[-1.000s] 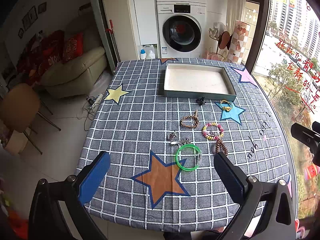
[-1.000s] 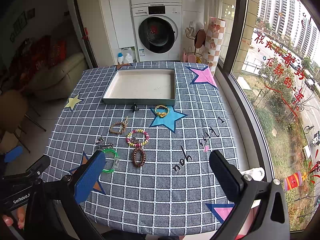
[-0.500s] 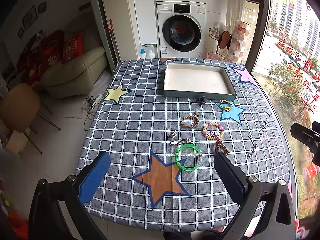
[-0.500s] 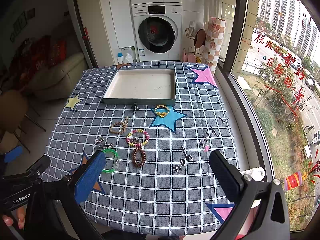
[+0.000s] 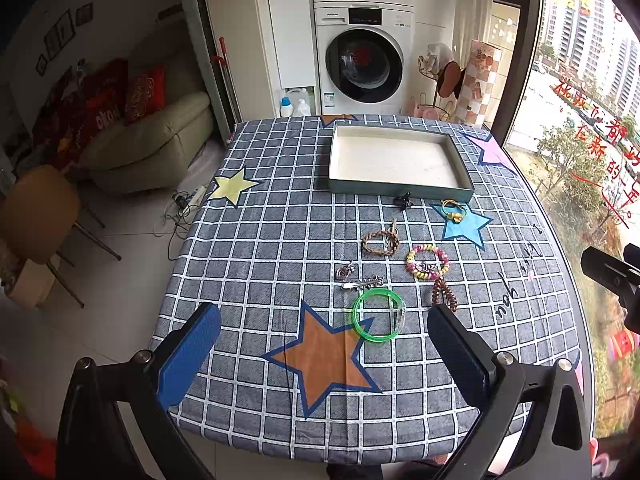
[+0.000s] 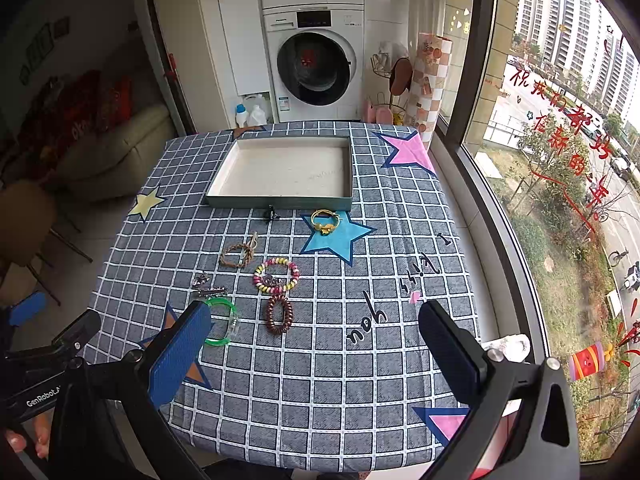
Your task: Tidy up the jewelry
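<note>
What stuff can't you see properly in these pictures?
- Green bangle: right wrist view, its left side hides behind the right tool's blue pad.
- Small dark piece by the tray: too small to name in either view.
- Silver charm: too tiny to tell its shape.
- Left tool: its handle is cut off by the left wrist view's bottom edge.

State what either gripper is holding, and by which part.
Nothing: left gripper and right gripper are both open, above the table; the jewelry lies untouched.
</note>
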{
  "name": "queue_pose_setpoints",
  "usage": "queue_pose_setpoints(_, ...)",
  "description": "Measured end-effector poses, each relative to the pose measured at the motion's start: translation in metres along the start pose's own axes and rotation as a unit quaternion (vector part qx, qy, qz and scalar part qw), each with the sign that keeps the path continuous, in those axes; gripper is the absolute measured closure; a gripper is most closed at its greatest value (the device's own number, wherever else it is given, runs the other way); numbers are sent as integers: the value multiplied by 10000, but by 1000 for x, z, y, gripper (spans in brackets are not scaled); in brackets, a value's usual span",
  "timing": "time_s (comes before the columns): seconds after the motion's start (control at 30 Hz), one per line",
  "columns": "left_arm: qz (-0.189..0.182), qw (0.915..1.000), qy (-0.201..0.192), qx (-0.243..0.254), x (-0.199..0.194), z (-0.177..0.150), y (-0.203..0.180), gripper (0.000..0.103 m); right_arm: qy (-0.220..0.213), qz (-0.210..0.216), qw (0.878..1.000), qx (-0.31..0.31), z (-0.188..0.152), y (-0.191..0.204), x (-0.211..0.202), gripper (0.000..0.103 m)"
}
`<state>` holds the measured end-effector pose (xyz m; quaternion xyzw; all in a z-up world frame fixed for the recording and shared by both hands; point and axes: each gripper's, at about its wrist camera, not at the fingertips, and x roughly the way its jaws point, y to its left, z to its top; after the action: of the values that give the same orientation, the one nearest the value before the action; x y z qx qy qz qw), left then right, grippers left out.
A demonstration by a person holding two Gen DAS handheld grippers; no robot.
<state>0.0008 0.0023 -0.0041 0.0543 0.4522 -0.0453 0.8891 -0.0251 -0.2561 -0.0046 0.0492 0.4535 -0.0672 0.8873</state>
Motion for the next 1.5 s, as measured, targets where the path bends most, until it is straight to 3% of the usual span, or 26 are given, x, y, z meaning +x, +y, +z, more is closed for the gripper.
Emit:
queue_pose_setpoints(0.87,-73,9999,134,51,9,-8,2,0,97,-22,9999,18,-2,3,2,0)
queue_pose_setpoints(1.2,-313,9953,911,-54,62,-12,14,0,663,-90,9977,137,-11,-1,36,0)
queue_pose_setpoints(1.5,-422,9877,1505,81,135,-15,11,0,1476,-86,9885,323,-27,5,100,0)
